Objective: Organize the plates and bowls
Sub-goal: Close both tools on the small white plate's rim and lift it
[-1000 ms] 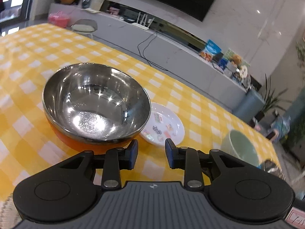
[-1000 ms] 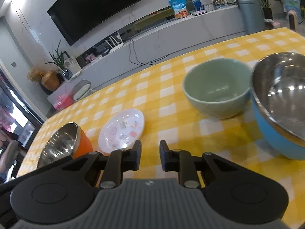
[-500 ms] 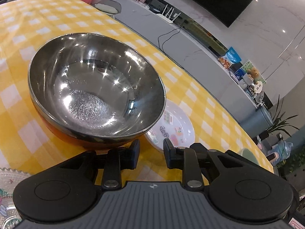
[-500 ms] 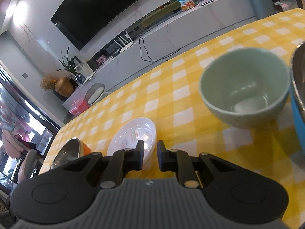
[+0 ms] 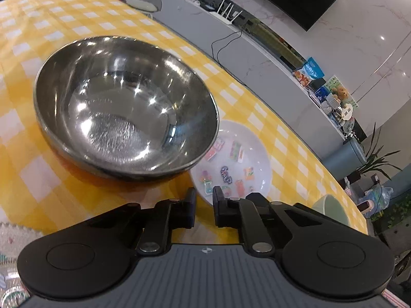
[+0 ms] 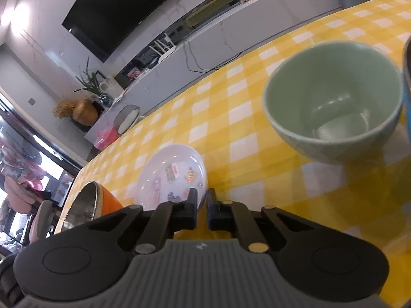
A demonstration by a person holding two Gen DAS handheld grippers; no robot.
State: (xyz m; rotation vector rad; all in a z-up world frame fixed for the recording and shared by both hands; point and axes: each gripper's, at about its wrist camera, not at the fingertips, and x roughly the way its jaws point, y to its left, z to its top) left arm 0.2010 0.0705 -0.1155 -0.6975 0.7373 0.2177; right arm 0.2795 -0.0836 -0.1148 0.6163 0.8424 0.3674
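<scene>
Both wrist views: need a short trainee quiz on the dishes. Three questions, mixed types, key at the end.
1. True or false: the orange-sided steel bowl is empty.
2. Multiple choice: what lies on the table between that bowl and the green ceramic bowl? A) a small white plate with cartoon pictures; B) a mug; C) a spoon.
3. Short answer: what pattern does the tablecloth have?

Key: 1 true; 2 A; 3 yellow-and-white check.
</scene>
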